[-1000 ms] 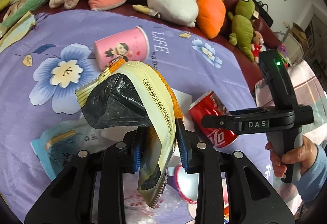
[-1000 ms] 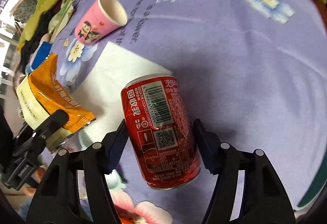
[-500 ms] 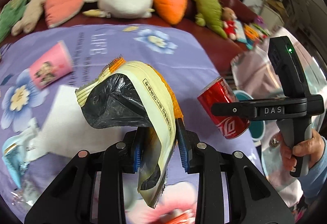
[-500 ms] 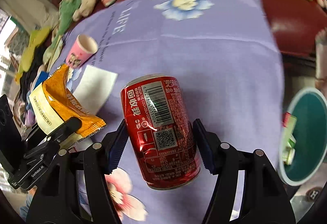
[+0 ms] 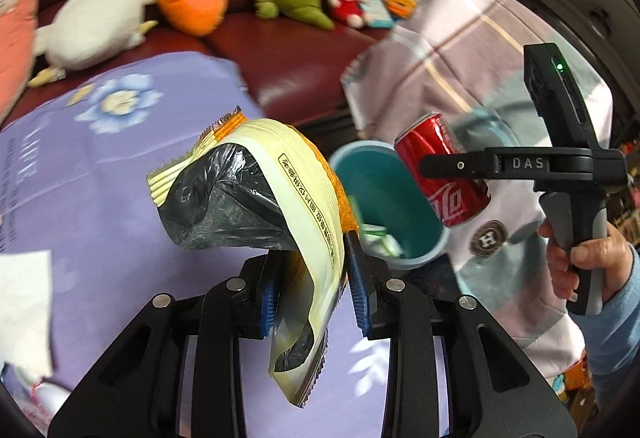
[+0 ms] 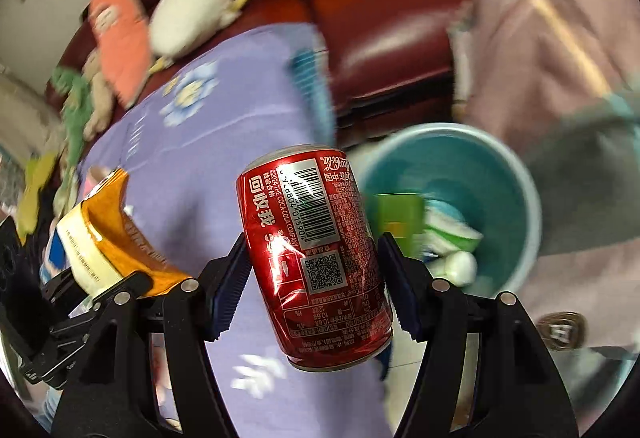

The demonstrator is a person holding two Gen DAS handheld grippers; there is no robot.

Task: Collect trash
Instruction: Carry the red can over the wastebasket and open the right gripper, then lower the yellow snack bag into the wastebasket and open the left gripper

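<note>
Two items: crinkled wrapper (image 5: 304, 198), (smooth) can (image 6: 316, 254)

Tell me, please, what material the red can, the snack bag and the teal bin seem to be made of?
Red can: probably thin metal, glossy; it shows bright reflections and small dents.
Snack bag: likely plastic film with a silvery, foil-like lining; it is crinkled, with a serrated sealed edge.
Teal bin: apparently moulded plastic, smooth and rather matt; blur leaves this uncertain.
</note>
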